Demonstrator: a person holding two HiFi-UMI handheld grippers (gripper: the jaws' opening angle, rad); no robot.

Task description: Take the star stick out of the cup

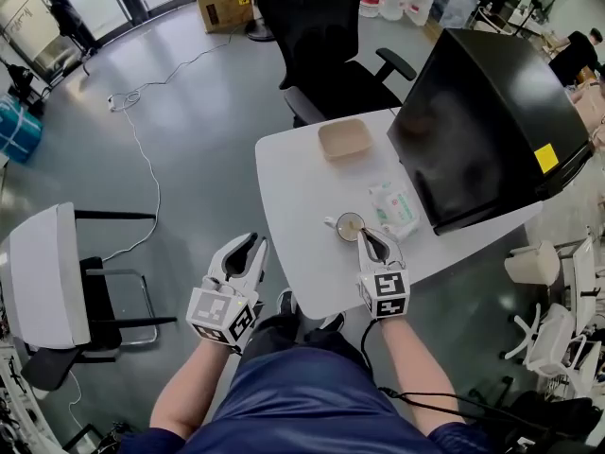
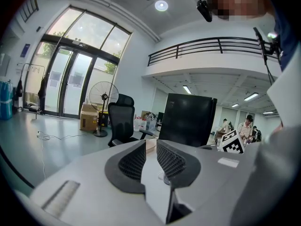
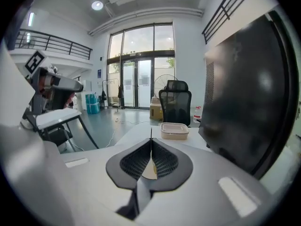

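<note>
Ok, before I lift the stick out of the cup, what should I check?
1. Right gripper shut on the thin dark stick: ok.
2. Stick's star end in sight: cannot tell.
3. Stick clear of the round tan cup: cannot tell.
4. Left gripper steadying the cup: not ok; it is open, empty and off the white table.
5. White wipes packet apart from the cup: ok.

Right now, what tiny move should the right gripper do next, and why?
Probably lift the right gripper straight up. Its jaws look shut on the thin star stick, and it sits right at the cup on the white table.
</note>
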